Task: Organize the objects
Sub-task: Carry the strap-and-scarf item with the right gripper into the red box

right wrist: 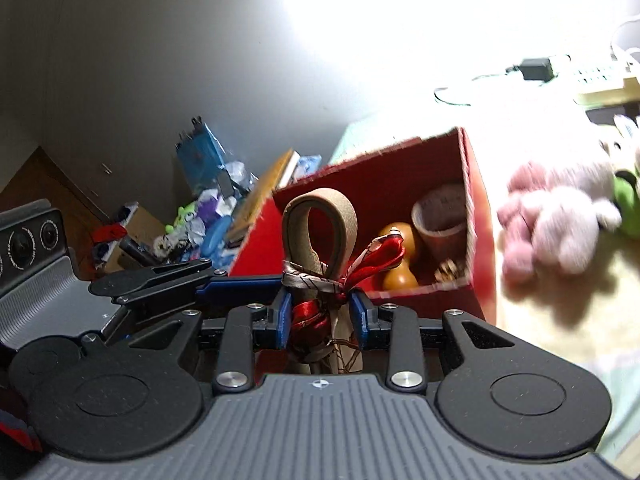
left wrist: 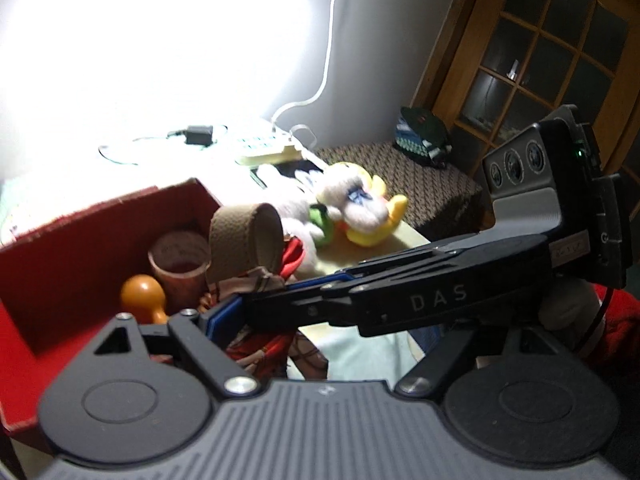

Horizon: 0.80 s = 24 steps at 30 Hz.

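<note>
A tan looped strap with a red patterned scarf knotted round it hangs in the air in front of an open red box. My right gripper is shut on the scarf-wrapped part below the loop. In the left wrist view the strap stands above the box, and the right gripper reaches in from the right. My left gripper stands wide open. One of its blue pads lies beside the scarf; its other finger is hidden behind the right gripper.
Inside the box sit a brown cup, an orange gourd-shaped piece and a small pine cone. Plush toys lie right of the box. A power strip and adapter sit behind. Clutter is piled left.
</note>
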{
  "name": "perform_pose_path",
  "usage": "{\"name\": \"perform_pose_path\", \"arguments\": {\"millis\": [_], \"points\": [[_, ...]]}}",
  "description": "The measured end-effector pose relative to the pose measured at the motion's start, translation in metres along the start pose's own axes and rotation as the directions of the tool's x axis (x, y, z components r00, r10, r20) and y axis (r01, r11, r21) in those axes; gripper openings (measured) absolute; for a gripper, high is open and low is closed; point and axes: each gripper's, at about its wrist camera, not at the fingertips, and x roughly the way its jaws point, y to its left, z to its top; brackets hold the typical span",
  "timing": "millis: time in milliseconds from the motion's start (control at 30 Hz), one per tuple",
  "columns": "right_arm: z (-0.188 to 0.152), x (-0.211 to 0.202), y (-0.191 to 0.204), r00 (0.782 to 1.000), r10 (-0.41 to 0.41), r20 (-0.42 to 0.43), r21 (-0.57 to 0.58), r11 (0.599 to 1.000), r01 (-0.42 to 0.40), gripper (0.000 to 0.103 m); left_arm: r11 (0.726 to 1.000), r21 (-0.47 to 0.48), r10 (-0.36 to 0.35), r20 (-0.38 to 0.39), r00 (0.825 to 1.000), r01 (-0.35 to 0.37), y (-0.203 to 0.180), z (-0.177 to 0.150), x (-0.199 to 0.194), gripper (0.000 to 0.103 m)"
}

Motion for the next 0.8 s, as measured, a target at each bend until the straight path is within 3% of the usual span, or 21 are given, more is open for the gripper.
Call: {"name": "perform_pose_path", "arguments": {"millis": [233,367,600,800], "points": [[0.040,0.014,0.021,0.998,0.027,0.048,-0.083,0.996,-0.023,0.033,0.994,0.018,0.102,0.086,0.991,-0.104,0.015,0.027,-0.011,0.083],[0.062,0.035,0.024,0.999,0.033,0.029,-0.102,0.994,-0.030,0.033,0.989,-0.013,0.146,0.103,0.984,-0.145,0.036,0.038,-0.009,0.083],[0.077,0.085,0.022,0.995,-0.012,-0.097,-0.128,0.992,-0.001,0.033,0.978,-0.134,0.168,0.046,0.985,-0.160,0.083,0.037,0.013,0.083],[0.076,0.127,0.011,0.969,-0.069,-0.236,-0.124,0.991,0.041,0.033,0.961,-0.224,0.156,-0.044,0.987,-0.162,0.118,0.020,0.043,0.083]]}}
